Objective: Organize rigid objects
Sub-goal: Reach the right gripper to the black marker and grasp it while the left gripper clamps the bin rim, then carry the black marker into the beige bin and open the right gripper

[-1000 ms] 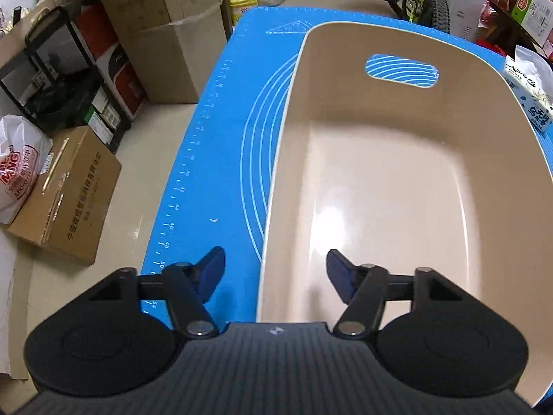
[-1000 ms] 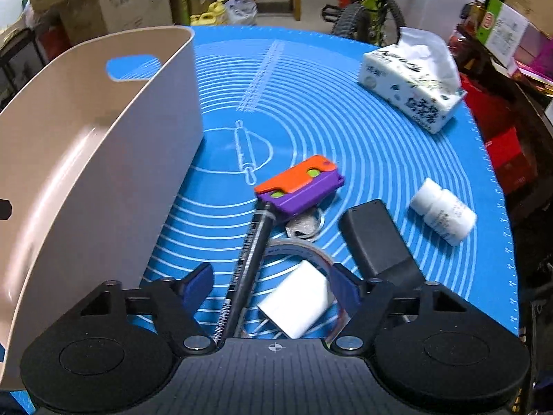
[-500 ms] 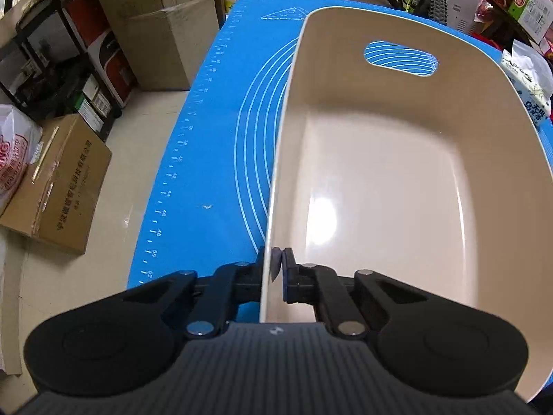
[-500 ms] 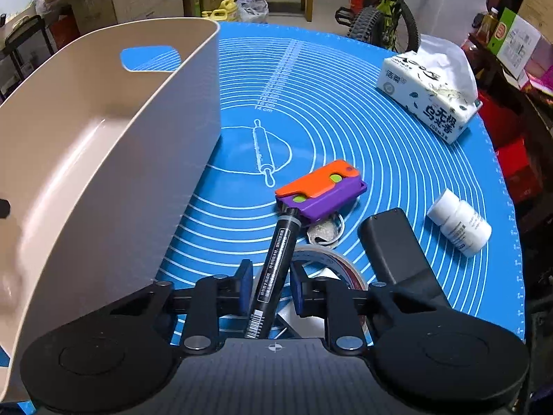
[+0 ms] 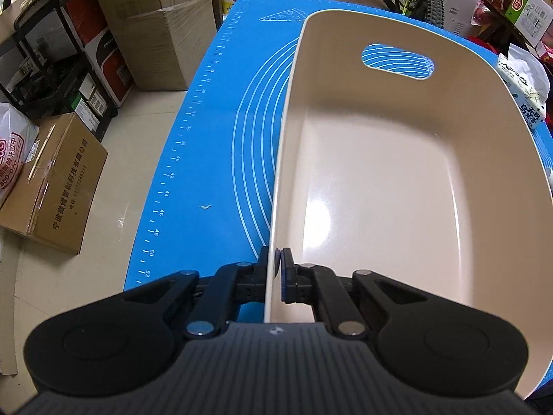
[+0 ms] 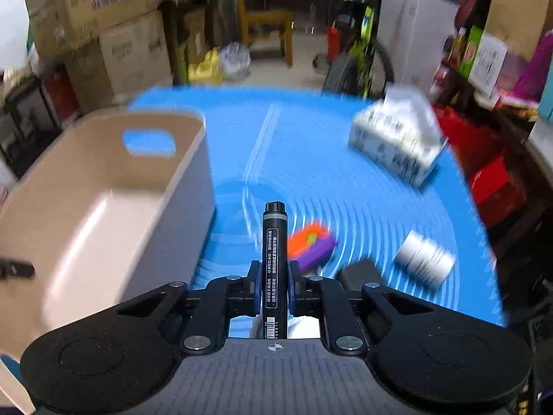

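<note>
Pinching the marker (image 6: 274, 259) mid-barrel, the right gripper (image 6: 273, 288) jaws are nearly closed; it juts ahead, stiff, light, likely slippery. Left gripper (image 5: 275, 276) jaws clamp the bin (image 5: 380, 190) rim between them.

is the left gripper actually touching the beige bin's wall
Touching. In the left wrist view the left gripper is shut on the beige bin, one finger pressed on each side of its near wall with no gap.
</note>
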`<state>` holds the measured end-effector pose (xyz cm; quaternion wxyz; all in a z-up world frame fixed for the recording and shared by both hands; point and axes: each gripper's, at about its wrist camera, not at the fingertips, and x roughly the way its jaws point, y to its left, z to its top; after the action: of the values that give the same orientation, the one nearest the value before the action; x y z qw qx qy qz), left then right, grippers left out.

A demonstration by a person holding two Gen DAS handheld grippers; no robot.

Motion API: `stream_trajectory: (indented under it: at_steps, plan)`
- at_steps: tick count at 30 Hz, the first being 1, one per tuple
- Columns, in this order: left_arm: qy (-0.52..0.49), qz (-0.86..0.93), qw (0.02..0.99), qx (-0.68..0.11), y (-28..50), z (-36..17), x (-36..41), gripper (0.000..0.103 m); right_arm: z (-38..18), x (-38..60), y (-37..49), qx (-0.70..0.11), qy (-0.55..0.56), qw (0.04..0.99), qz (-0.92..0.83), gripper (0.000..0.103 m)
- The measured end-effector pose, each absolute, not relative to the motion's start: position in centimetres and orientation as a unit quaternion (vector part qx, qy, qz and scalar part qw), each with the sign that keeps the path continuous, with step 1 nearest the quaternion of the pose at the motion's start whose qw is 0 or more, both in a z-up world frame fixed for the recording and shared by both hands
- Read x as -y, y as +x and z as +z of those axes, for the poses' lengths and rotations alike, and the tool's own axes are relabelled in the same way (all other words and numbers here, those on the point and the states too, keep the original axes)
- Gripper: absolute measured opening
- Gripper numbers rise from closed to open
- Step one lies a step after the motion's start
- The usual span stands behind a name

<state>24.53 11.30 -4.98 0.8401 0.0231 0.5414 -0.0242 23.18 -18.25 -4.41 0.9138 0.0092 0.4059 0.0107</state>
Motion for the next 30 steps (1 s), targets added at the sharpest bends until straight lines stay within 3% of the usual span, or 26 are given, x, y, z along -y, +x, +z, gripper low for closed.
stream_trajectory:
  at_steps: [8,13,22,30]
  plan:
    - [0.026,-0.025,0.840,-0.542,24.5,-5.1,-11.2,0.006,2.9,17.2,22.8,-0.319,0.038,0.946,0.033,0.025]
    - [0.030,-0.024,0.840,-0.541,24.5,-5.2,-11.0,0.006,4.5,14.8,23.9,-0.321,0.067,0.941,0.084,0.025]
    - [0.030,-0.024,0.840,-0.541,24.5,-5.2,-10.9,0.006,-1.1,8.0,25.8,-0.402,0.074,0.903,0.133,0.025]
    - [0.031,-0.025,0.840,-0.541,24.5,-5.2,-10.9,0.006,-6.2,3.4,26.3,-0.471,-0.006,0.871,0.140,0.025]
